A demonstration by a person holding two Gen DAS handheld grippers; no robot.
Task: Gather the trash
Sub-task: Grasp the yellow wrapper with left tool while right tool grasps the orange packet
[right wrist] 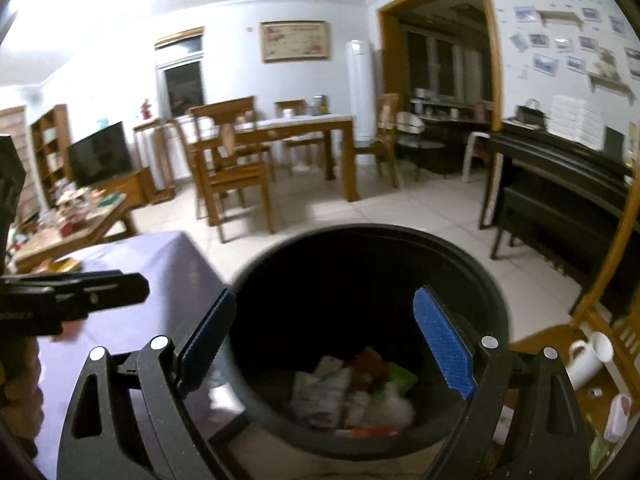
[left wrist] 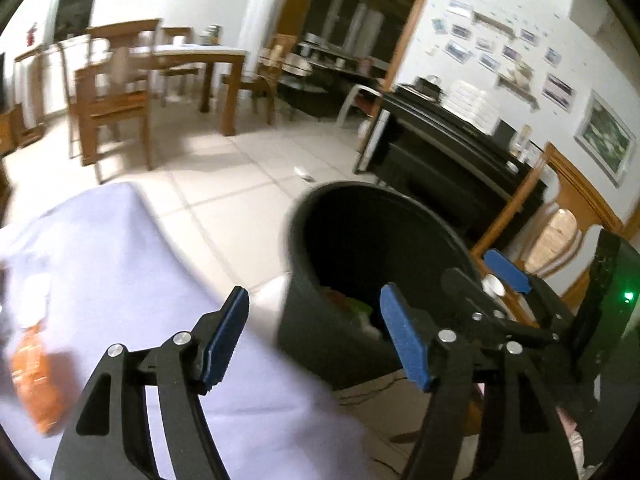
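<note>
A black trash bin (right wrist: pixel 372 344) stands on the tiled floor (right wrist: pixel 420 216) just beside the corner of a bench draped in a lilac cloth (left wrist: pixel 132 280). The right tool (right wrist: pixel 332 344) hangs directly above the bin's mouth, its blue-padded fingers (right wrist: pixel 444 344) spread wide with nothing between them. Inside the bin, at the bottom, lies a heap of crumpled trash (right wrist: pixel 352 392): pale wrappers, a green scrap and reddish pieces. The left tool (left wrist: pixel 312 340) sits over the bench edge nearest the bin, jaws likewise wide apart and holding nothing; one finger is over the cloth, the other in front of the bin wall. On the cloth, well away from the bin, lies an orange snack packet (left wrist: pixel 36 380), blurred. A white mug (right wrist: pixel 588 360) rests on a wooden surface on the bin's far side from the bench.
</note>
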